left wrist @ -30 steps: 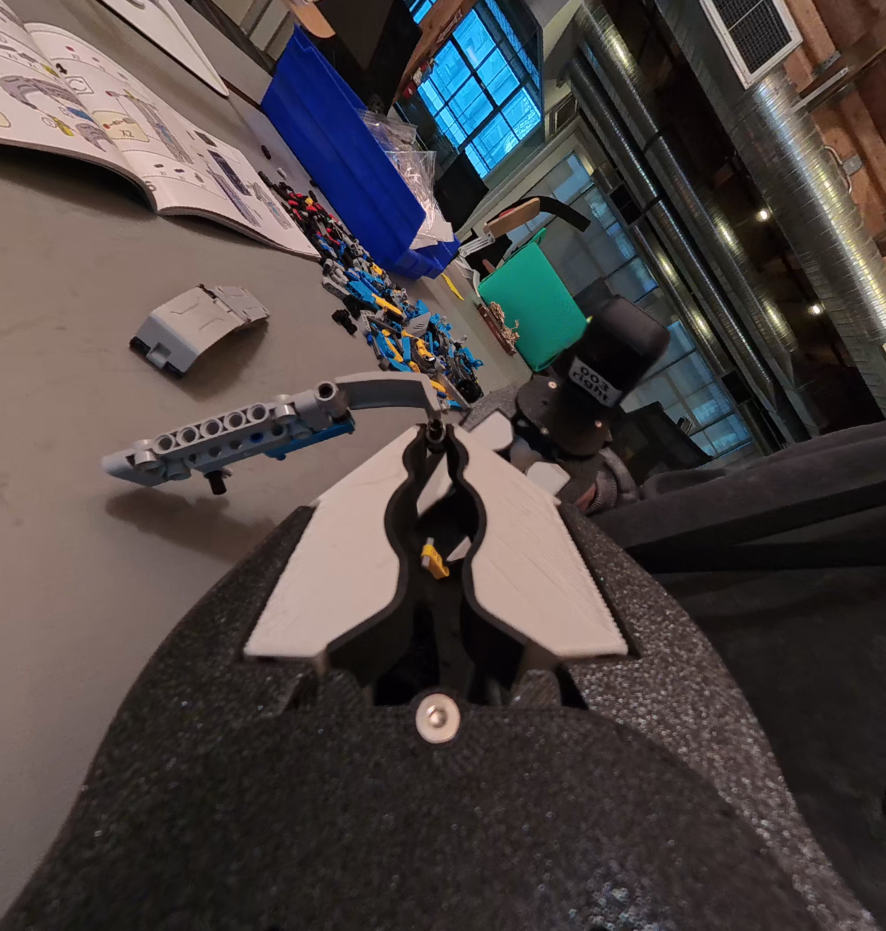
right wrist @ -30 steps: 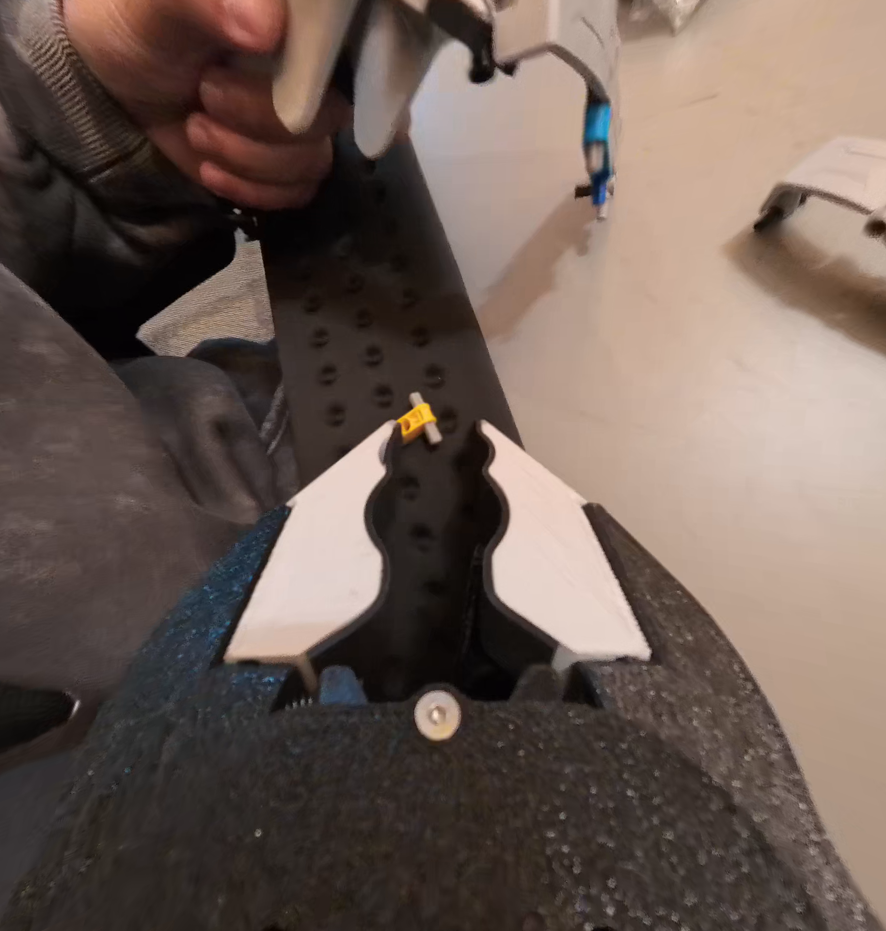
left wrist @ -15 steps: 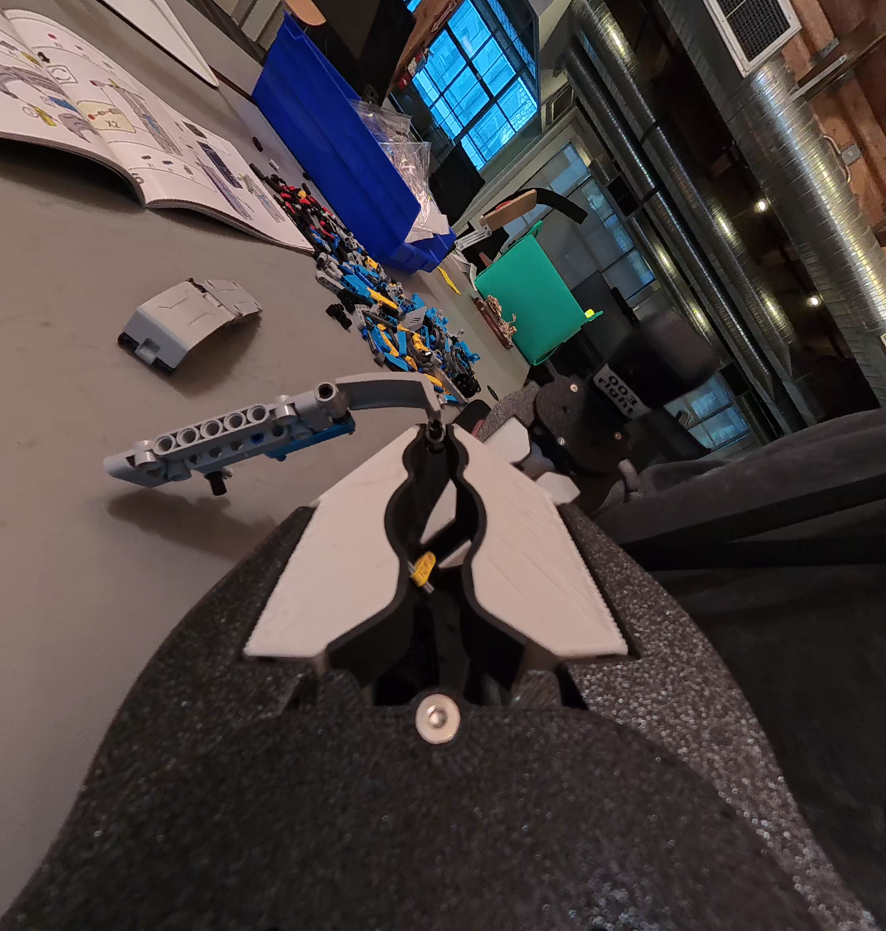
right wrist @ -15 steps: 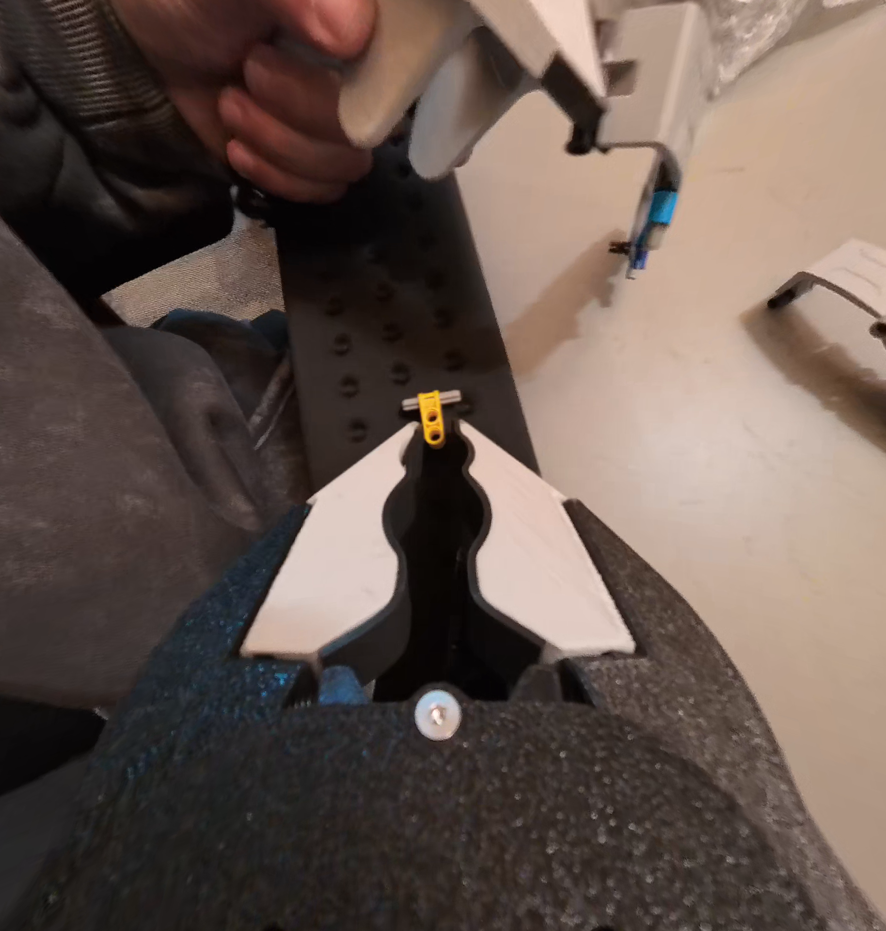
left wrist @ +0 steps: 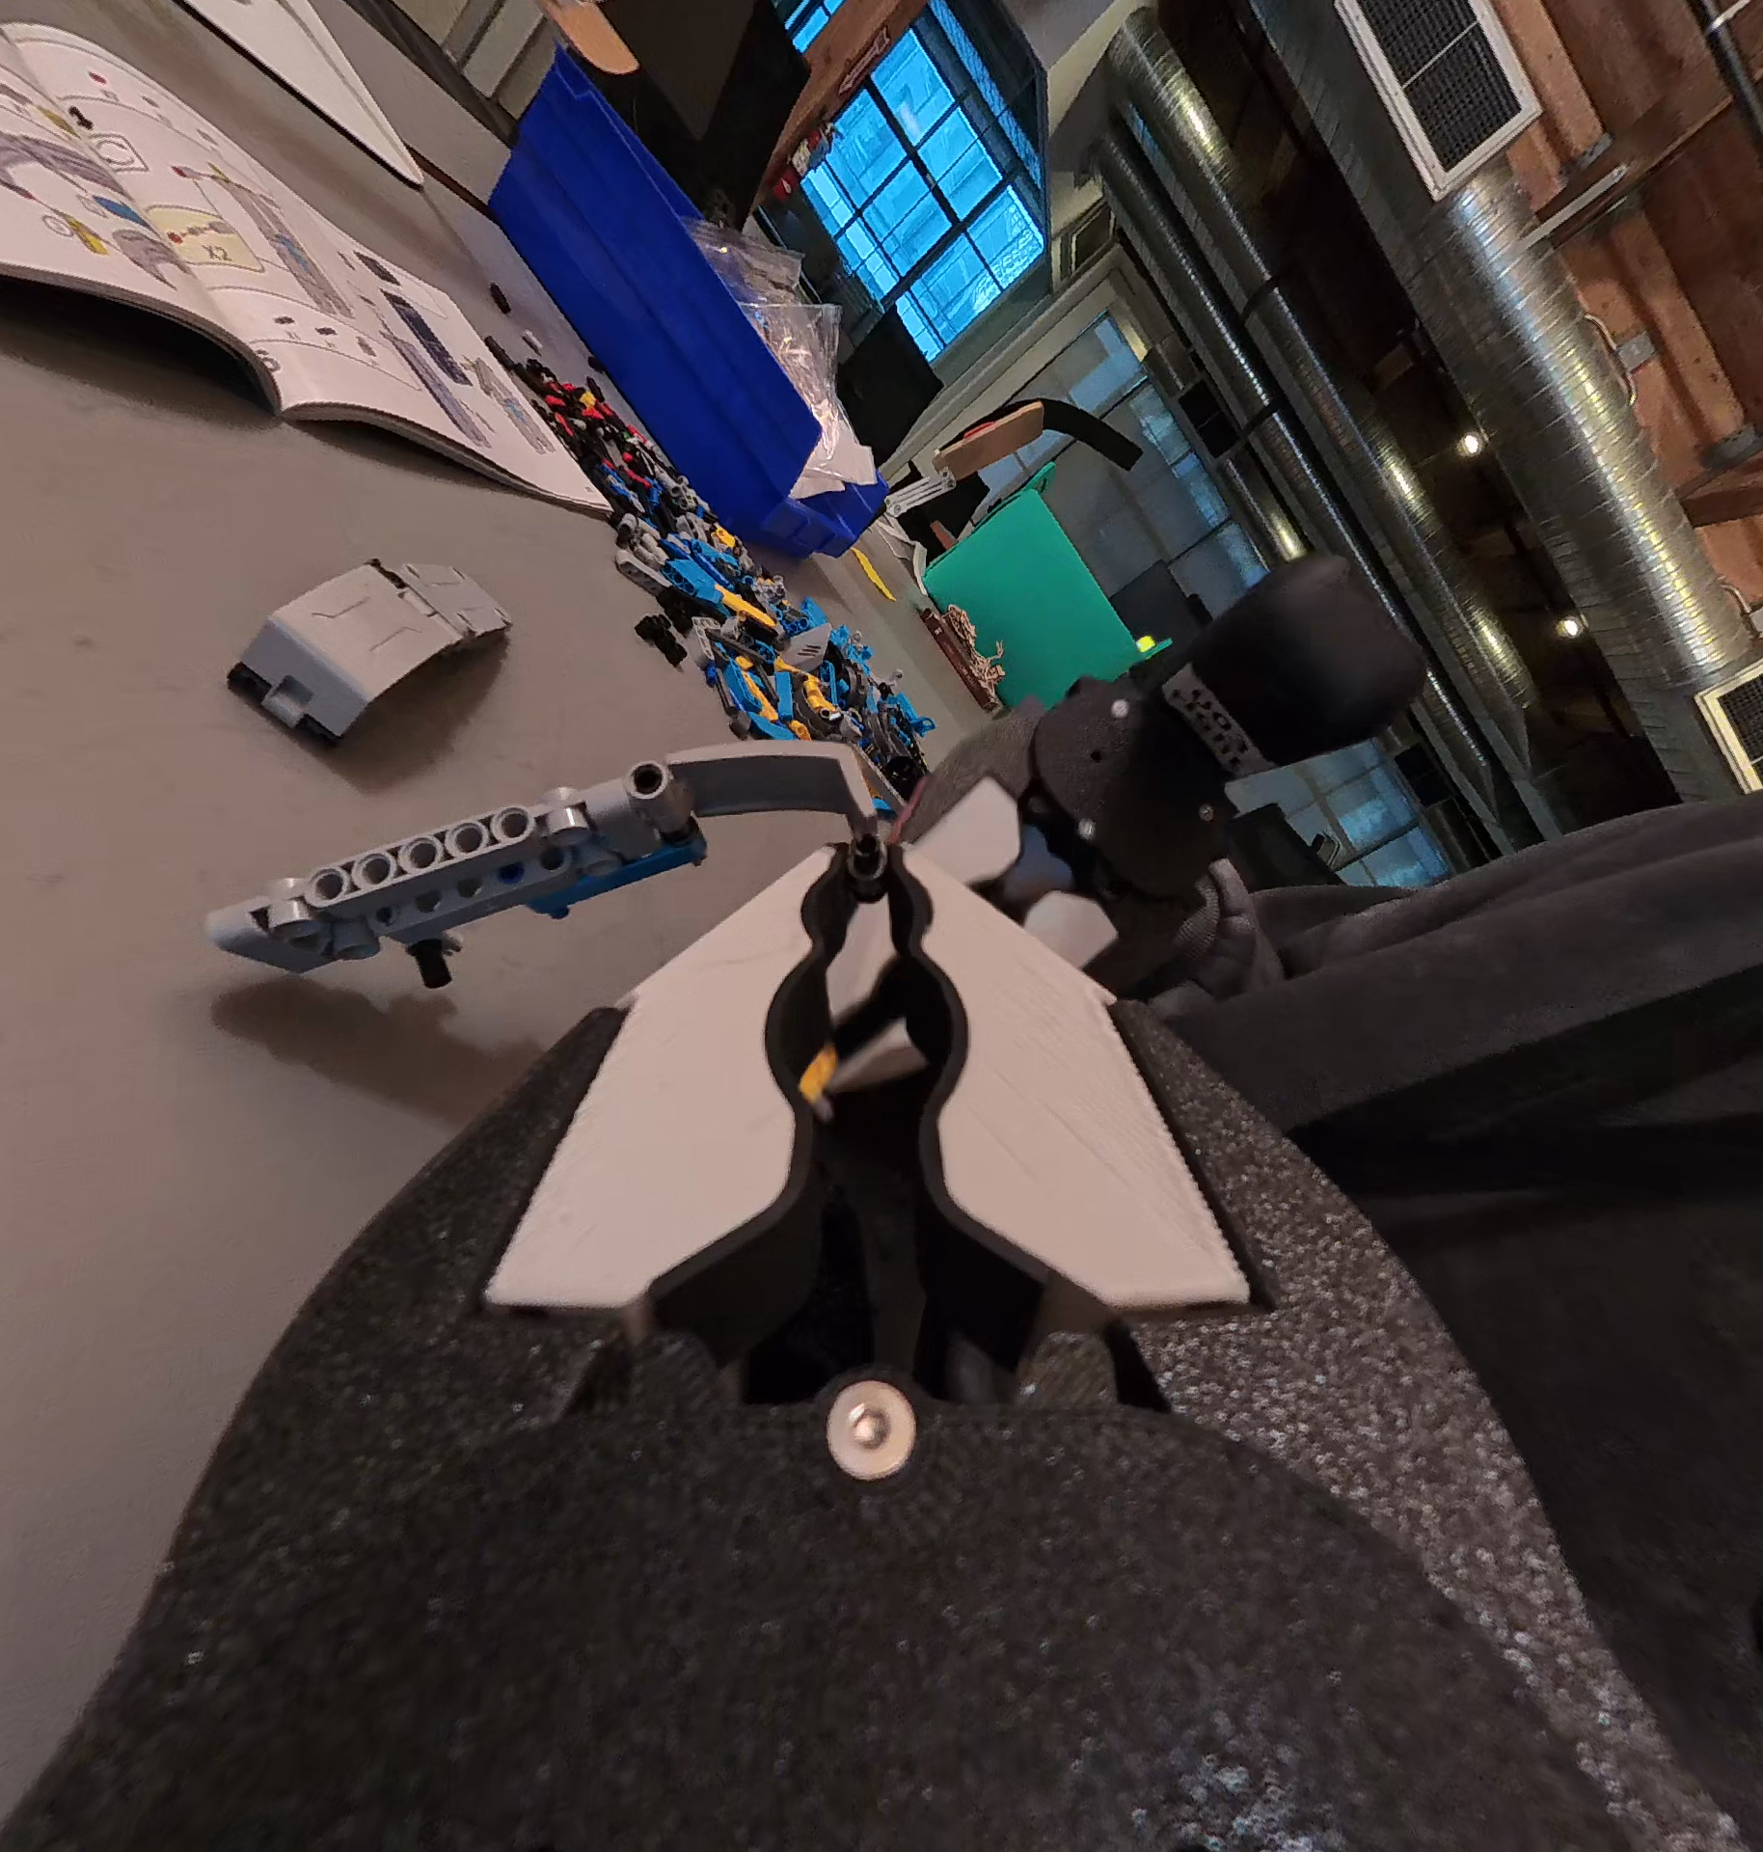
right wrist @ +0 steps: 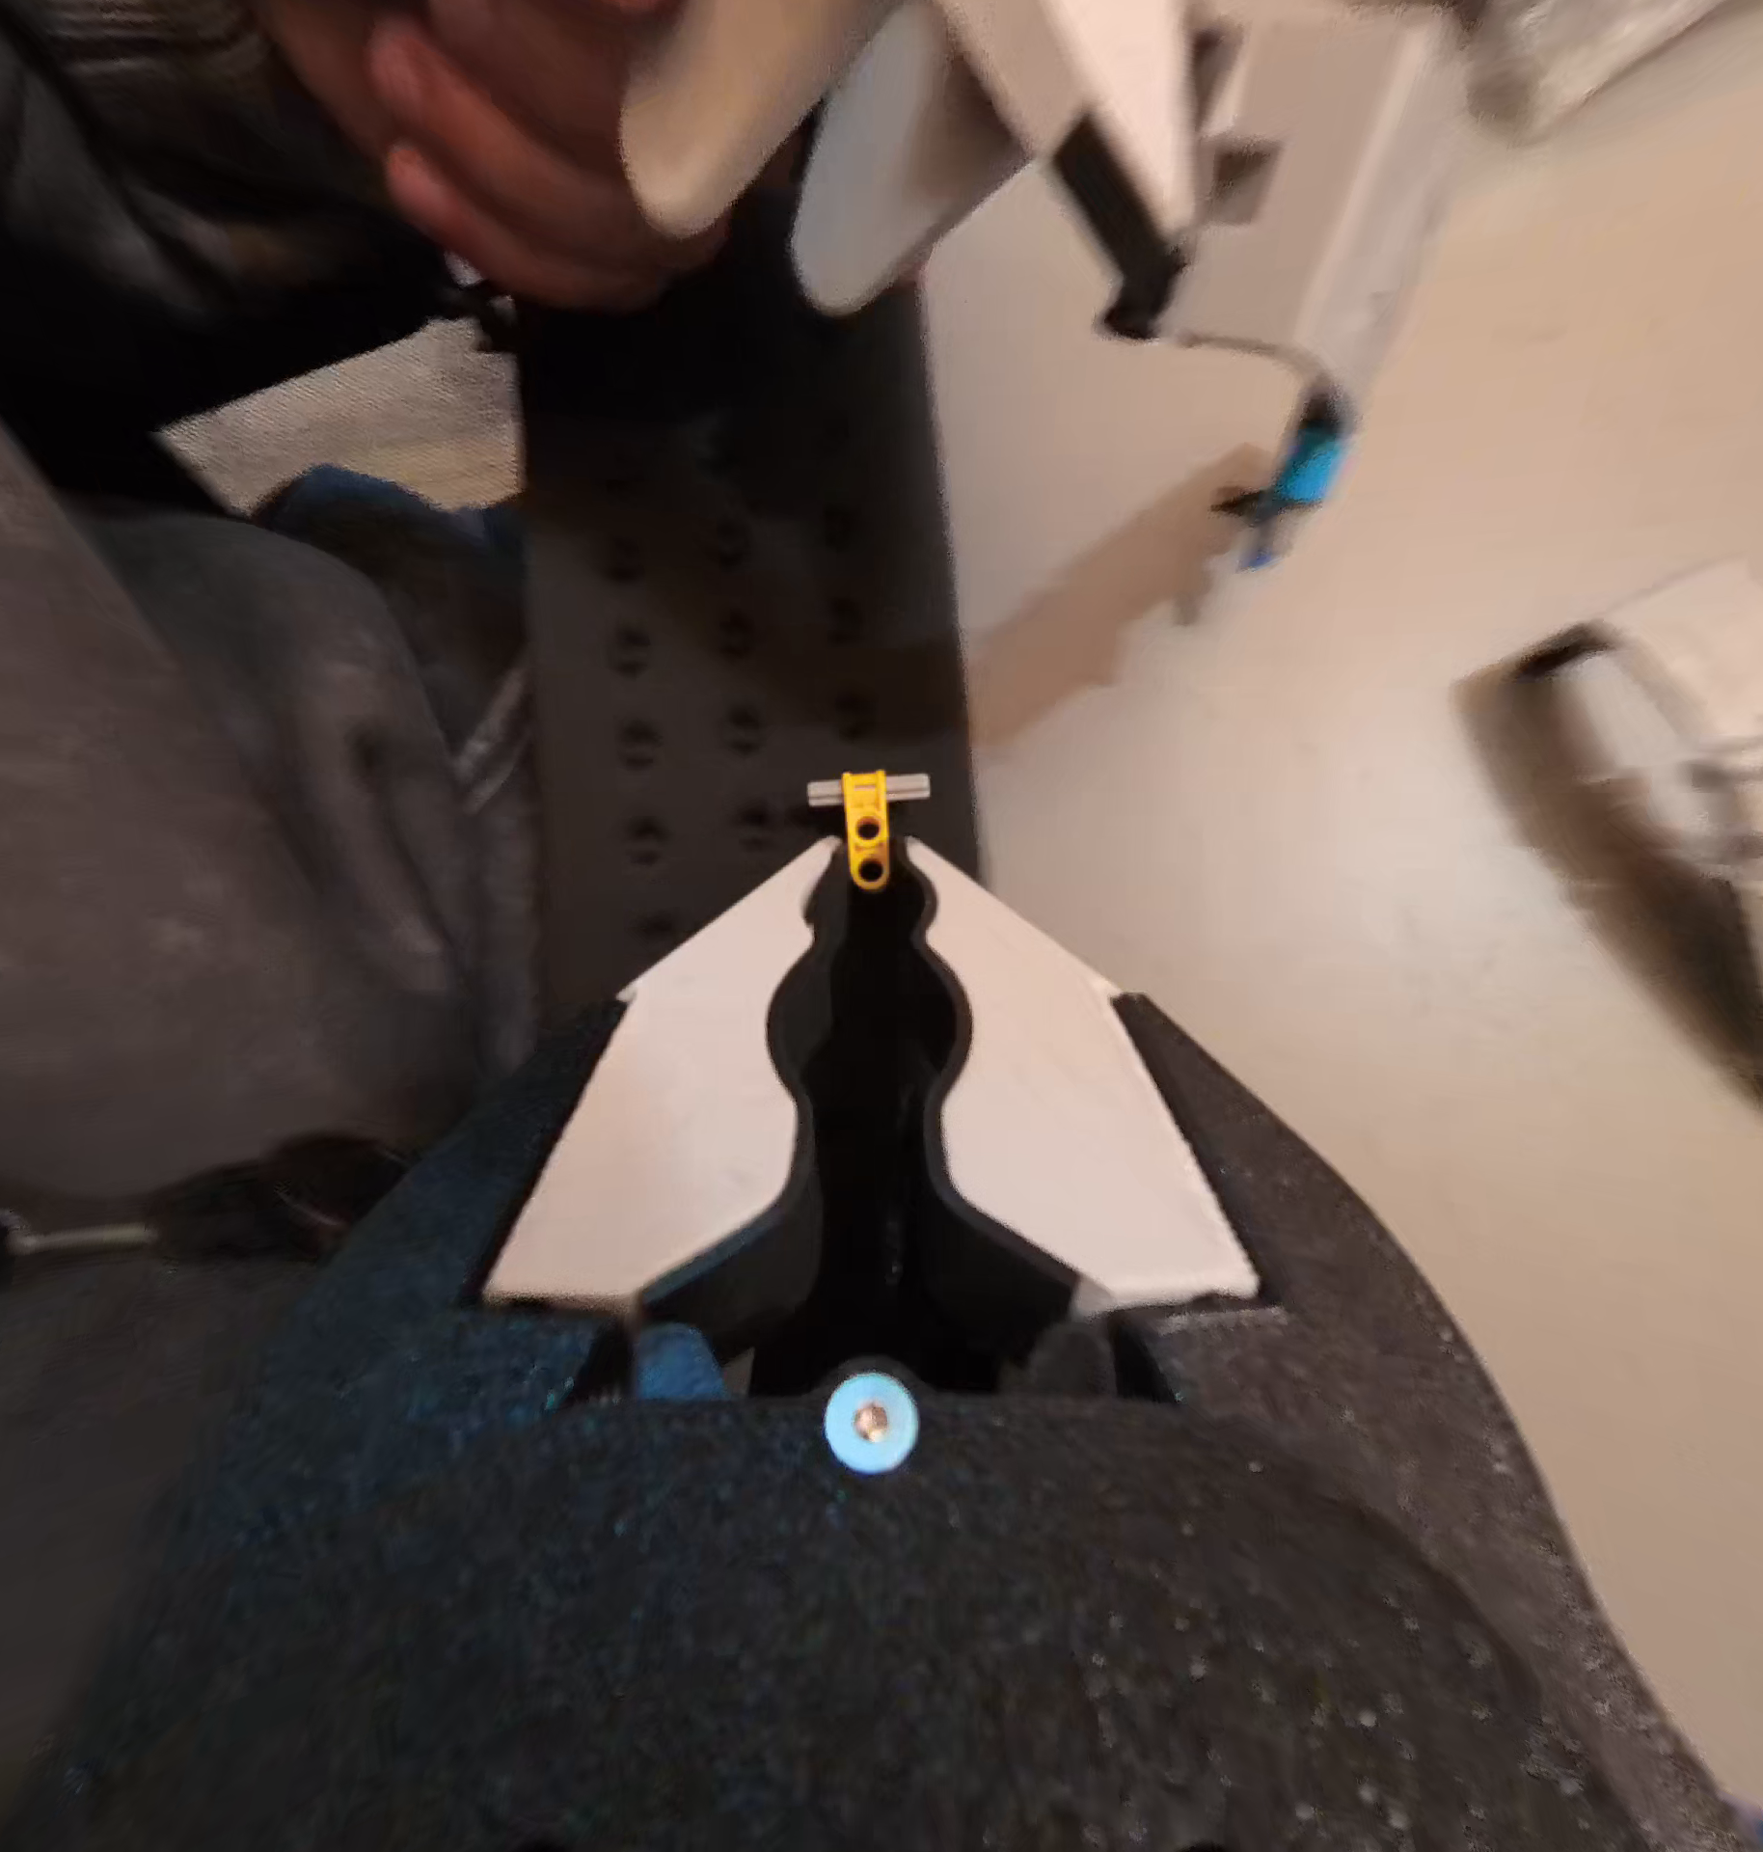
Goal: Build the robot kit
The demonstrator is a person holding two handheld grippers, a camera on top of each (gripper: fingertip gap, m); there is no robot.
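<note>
My left gripper is shut on a black pin at the end of a grey and blue beam assembly, which it holds just above the grey table. My right gripper is shut on a small yellow connector with a grey axle. In the left wrist view the right gripper sits just behind my fingertips, and the yellow connector shows through the gap between my fingers. In the right wrist view the left gripper with the assembly is at the top, held by a hand.
A grey curved panel piece lies on the table beyond the assembly. An open instruction booklet, a heap of loose small parts and a blue bin lie farther back. A dark sleeve fills the right. About 9 cm separates my left fingertips from my right.
My right gripper has closed tighter on the yellow connector, which has turned upright between the tips, and has shifted under the left gripper. The left gripper and assembly have barely moved.
</note>
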